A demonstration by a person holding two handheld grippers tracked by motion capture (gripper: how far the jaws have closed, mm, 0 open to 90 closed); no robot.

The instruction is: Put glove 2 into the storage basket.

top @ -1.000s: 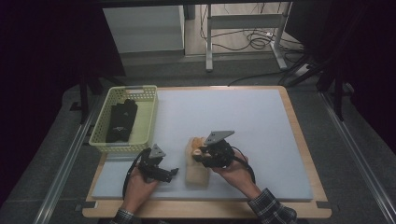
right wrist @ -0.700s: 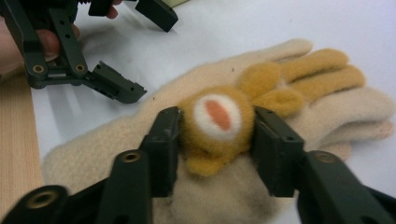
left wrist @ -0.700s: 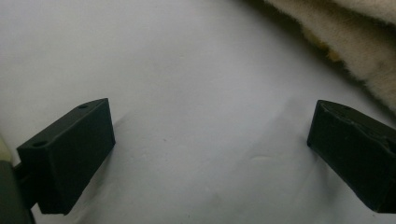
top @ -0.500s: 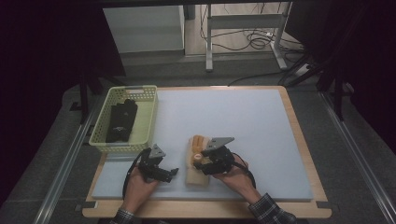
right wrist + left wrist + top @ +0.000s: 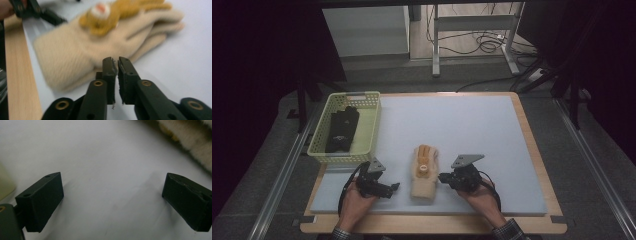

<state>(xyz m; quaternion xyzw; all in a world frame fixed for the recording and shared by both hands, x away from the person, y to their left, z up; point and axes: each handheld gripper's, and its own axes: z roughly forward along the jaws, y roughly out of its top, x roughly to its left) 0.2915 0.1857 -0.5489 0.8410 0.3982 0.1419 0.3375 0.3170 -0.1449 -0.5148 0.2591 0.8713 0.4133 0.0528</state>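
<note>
Just right of the cream gloves, the right gripper has just been closing, and its jaws now sit shut with nothing between them, tips near the cuff edge. Left of the gloves, the left gripper rests with jaws wide apart over bare mat. Farther back and left of them stands the basket. A blind grab might catch one layer only, so the pair could separate or slide.
</note>
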